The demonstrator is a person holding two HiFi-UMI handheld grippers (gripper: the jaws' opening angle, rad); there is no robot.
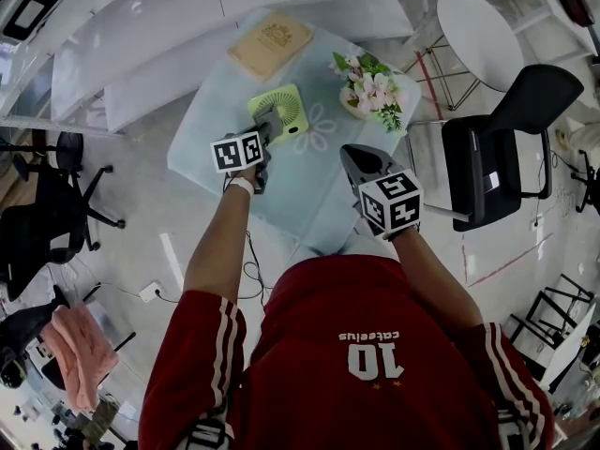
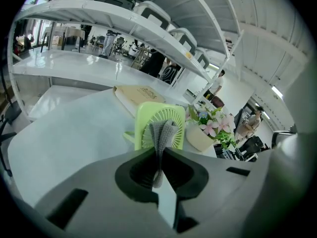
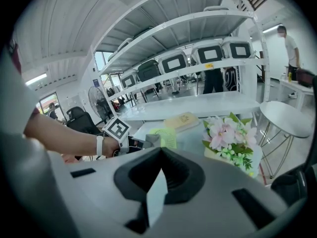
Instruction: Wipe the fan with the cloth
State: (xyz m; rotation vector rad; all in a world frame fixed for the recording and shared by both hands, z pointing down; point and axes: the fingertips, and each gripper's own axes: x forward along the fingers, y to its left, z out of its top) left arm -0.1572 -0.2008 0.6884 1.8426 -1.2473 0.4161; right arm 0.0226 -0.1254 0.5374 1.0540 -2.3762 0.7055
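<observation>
Red jersey (image 1: 375,364) fills the bottom of the head view, both my forearms reaching out over the table (image 1: 211,148); left tongs (image 1: 269,125) are pinched together on a folded grey cloth (image 2: 163,132), which sticks up out of the tips in the left gripper view; cloth sits right in front of the grille of the green fan (image 1: 289,109), touching or just short, can't tell which; fan stands upright near the middle of the table, book (image 1: 270,43) beyond it, pot of flowers (image 1: 370,90) to its right; right tongs (image 1: 352,156) hang over the table's near edge, apart from the fan, tips closed together with nothing between them in the right gripper view; step, I'd say: cloth brought to the fan face, wiping at its start or just under way; next I need to press the cloth lightly on the grille and stroke across it; fan looks light, so a hard push could tip or slide it; idle right tongs could steady its frame.
</observation>
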